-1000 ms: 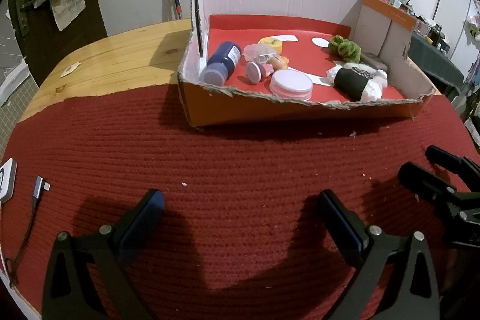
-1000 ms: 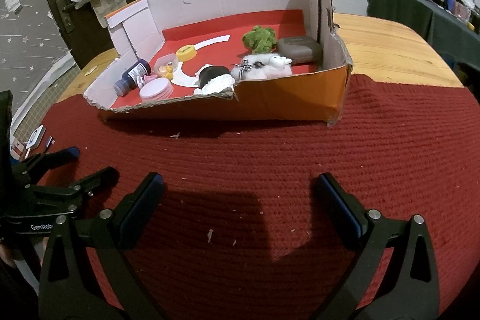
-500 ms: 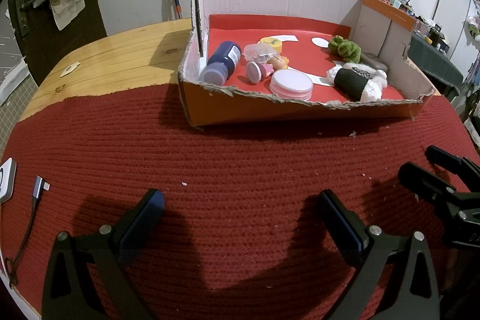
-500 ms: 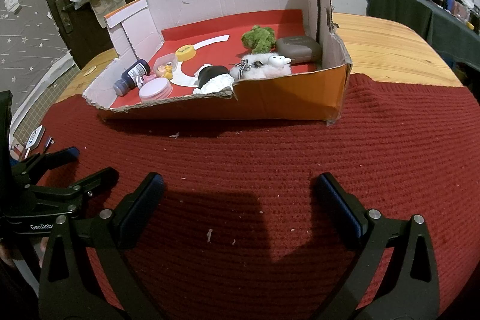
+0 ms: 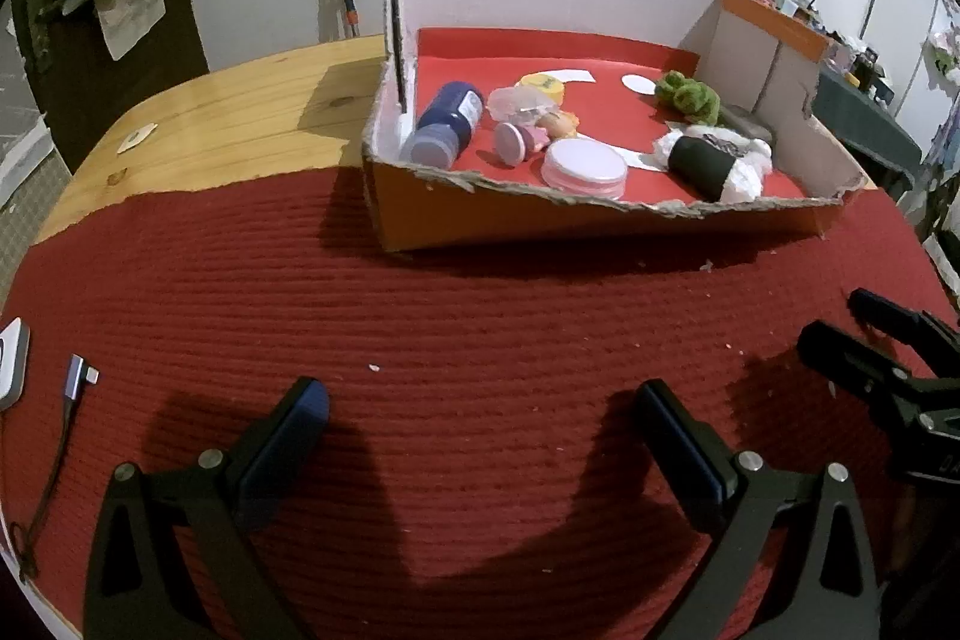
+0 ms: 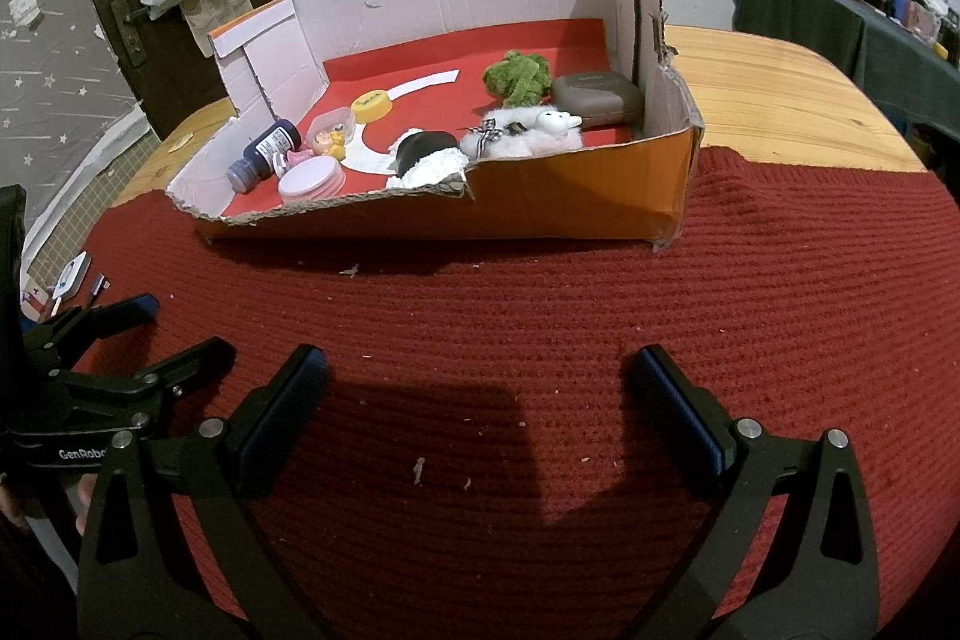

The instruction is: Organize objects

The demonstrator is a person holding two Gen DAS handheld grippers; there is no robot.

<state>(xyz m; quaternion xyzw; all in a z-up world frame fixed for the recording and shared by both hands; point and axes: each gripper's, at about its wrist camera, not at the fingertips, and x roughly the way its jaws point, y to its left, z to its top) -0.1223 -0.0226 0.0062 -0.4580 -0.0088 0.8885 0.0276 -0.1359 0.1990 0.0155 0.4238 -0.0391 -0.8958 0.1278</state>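
The left gripper [image 5: 480, 421] hangs low over a red knitted cloth [image 5: 480, 328], jaws spread wide with nothing between them. The right gripper [image 6: 480, 385] hangs beside it over the same cloth, also spread wide and empty. Both point toward a shallow cardboard box [image 6: 570, 196] that sits on the cloth, well apart from the fingertips.

The cloth between grippers and box carries only a few crumbs. At the cloth's left edge, away from the box, lie a charging cable [image 5: 78, 379] and the corner of a white device [image 5: 12, 361]. Beyond the box, bare wood of the desk [image 5: 240, 118] shows.

All the small items lie inside the box on its red lining. Near the box's left wall lies a dark blue bottle [image 5: 447, 124] on its side. Beside it sit a clear pod with a tiny doll [image 5: 534, 115] and a yellow cap [image 5: 543, 85]. Against the low front wall rests a flat pink-and-white round tin [image 5: 583, 166], then a black-and-white plush [image 5: 714, 160]. Toward the box's right wall are a fluffy white sheep toy [image 6: 528, 130], a green plush [image 6: 517, 76] and a grey case [image 6: 597, 97].

The work looks either finished or paused between picks, since nothing loose remains on the cloth. Any next pick would mean reaching forward over the front wall.
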